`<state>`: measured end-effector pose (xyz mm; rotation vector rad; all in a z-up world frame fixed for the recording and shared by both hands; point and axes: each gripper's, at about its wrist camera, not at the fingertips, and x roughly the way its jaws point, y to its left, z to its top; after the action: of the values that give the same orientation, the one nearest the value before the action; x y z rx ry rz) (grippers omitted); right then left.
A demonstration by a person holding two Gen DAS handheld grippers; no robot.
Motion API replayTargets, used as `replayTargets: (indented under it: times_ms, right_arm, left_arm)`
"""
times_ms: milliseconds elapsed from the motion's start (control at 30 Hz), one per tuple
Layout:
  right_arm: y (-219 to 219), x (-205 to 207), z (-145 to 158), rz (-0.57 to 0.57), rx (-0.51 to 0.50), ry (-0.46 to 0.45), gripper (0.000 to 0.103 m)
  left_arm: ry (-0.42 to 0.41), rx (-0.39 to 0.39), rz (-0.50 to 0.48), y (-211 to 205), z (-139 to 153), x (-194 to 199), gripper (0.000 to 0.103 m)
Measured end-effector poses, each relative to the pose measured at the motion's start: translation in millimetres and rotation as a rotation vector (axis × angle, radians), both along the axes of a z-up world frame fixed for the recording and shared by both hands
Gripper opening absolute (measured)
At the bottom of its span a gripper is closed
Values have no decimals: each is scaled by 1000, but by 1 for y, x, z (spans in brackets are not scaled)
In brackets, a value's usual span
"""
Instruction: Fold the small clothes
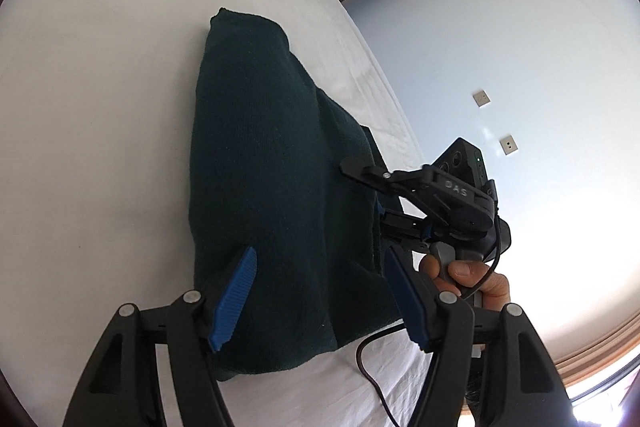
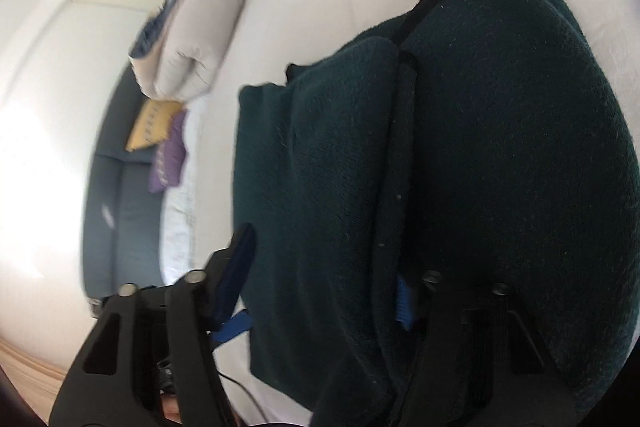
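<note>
Item: one dark green knitted garment, partly folded in layers, lying on the white bed sheet near its right-hand edge, long axis running straight away from your left gripper. Both grippers sit at its near hem: the left's blue-padded jaws are spread, straddling the cloth; your right gripper likewise looks spread with fabric between. Actual pad contact is hidden under folds; right view blurred.

Right gripper far pad buried under dark green garment; blurred cushions beyond.
</note>
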<state>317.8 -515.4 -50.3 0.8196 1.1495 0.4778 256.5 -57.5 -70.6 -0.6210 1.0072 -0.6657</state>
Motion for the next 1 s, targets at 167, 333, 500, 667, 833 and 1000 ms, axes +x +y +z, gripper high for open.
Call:
replayTargets:
  times_ms: [167, 333, 500, 667, 833, 1000]
  right_arm:
    - [-8, -4, -2, -9, -114, 14, 13]
    - [-32, -1, 19, -2, -170, -20, 12]
    - [-80, -1, 43, -28, -227, -56, 12]
    - [-118, -6, 28, -61, -235, -13, 11]
    - [-129, -8, 17, -79, -197, -34, 11]
    - [-127, -11, 3, -92, -133, -12, 15]
  left_arm:
    - [-13, 16, -20, -11, 2, 1, 68]
    - [-25, 37, -56, -19, 5, -6, 68]
    - [-51, 69, -98, -44, 9, -7, 68]
    - [-58, 97, -120, -62, 8, -8, 68]
    - [-67, 128, -131, -69, 7, -4, 68]
    - [-73, 139, -122, -73, 4, -2, 68]
